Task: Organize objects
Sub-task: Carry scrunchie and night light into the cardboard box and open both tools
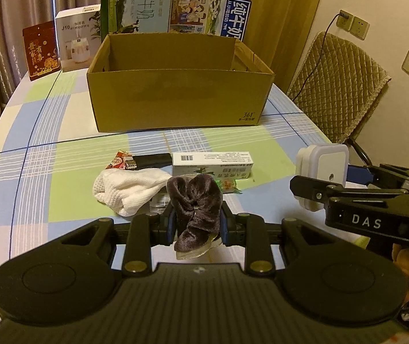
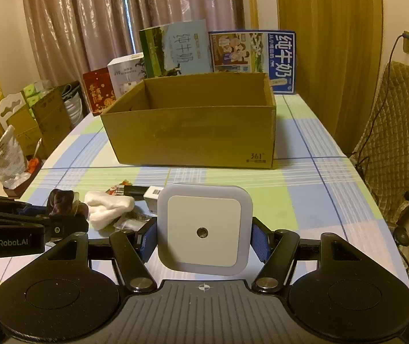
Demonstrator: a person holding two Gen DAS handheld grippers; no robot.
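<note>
Where the left gripper (image 1: 196,223) pinches it between its blue pads, the dark brown velvety sock (image 1: 194,209) stands with its long axis roughly upright, its bunched cuff end up and its toe hanging down below the fingers, just above the near part of the table. The right gripper (image 2: 204,239) clamps a square white night light (image 2: 203,229) by its left and right edges, flat face toward the camera, a small round sensor at its centre; in the left wrist view it is held off to the right, clear of the pile.

Just beyond the sock lies a crumpled white sock (image 1: 129,190), with a clear plastic packet (image 2: 131,223) beside it. Farther back, a long green-and-white carton (image 1: 213,164) lies with its length running left to right, a black lighter (image 1: 149,161) end-on to its left and a red snack wrapper (image 1: 118,160) left of that.

An open cardboard box (image 1: 175,100) sits in the far middle of the table, nothing standing between it and the pile. Behind it stand two milk cartons, one green (image 1: 135,5) and one blue (image 1: 213,14), a white humidifier box (image 1: 76,38) and a red gift box (image 1: 40,50).

The tablecloth (image 1: 60,149) is checked in blue, green and white. Curtains (image 2: 89,23) hang at the back, and a quilted chair (image 1: 345,83) stands to the right under wall sockets (image 1: 350,23).
</note>
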